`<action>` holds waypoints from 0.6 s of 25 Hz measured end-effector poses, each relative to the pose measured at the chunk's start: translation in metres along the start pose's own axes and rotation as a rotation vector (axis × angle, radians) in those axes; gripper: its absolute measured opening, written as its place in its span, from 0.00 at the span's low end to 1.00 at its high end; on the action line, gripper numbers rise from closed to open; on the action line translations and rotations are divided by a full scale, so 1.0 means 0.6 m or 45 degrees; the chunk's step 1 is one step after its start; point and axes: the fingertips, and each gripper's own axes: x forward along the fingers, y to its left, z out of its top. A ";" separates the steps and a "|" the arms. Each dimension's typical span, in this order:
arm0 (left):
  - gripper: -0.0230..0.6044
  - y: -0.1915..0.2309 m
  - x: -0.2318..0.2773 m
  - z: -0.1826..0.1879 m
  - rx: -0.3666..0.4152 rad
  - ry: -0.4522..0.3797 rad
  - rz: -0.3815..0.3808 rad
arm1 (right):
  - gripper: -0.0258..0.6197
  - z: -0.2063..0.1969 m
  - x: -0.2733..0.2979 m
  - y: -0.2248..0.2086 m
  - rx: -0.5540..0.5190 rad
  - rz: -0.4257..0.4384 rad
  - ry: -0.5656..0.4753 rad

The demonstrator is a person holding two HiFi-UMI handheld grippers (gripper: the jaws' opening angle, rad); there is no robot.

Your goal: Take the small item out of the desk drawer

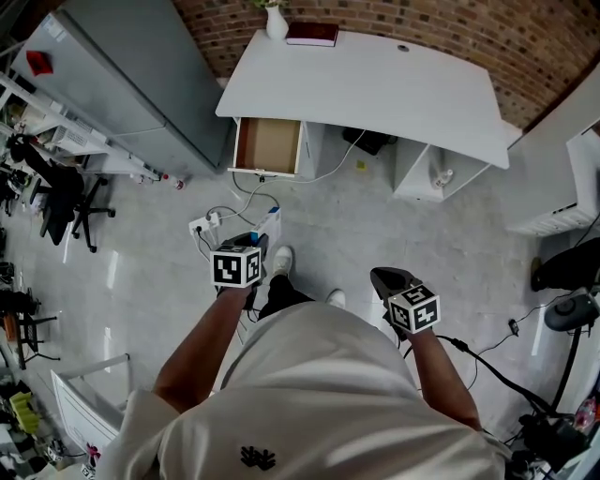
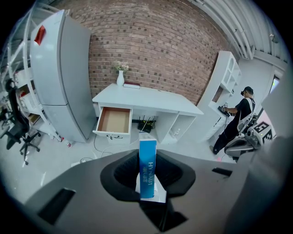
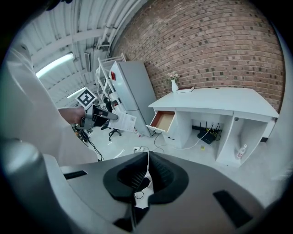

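The left gripper (image 1: 253, 238) is clamped partway closed on a small blue-and-white box (image 2: 147, 167). The box stands upright between the pads, its narrow blue edge toward the camera, held in the air above the floor and well away from the desk. The right gripper (image 1: 387, 280) hangs at about 3 o'clock of the left one, with its jaws pressed together and nothing between them.

On the floor just past the left gripper, at 11 o'clock, lies a white power strip (image 1: 204, 224) with cords trailing toward the desk. Farther on at 12 o'clock the drawer (image 1: 268, 145) stands pulled out from the left end of the white desk (image 1: 375, 84), showing its brown bottom. A small bottle (image 1: 441, 175) stands on a shelf under the desk's right end.

At the desk's far edge, against the brick wall (image 2: 151, 50), are a white vase (image 1: 276, 22) and a dark red book (image 1: 312, 35) side by side. A grey cabinet (image 1: 122, 84) stands at 10 o'clock.
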 end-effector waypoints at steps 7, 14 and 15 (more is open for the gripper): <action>0.18 0.001 0.007 0.011 0.001 0.028 0.006 | 0.09 0.007 0.010 -0.002 -0.037 0.000 0.012; 0.18 0.014 0.034 0.024 0.000 0.046 -0.003 | 0.09 0.007 0.035 -0.014 -0.020 -0.003 0.035; 0.18 0.018 0.037 0.026 0.000 0.048 -0.002 | 0.09 0.009 0.039 -0.015 -0.019 -0.003 0.038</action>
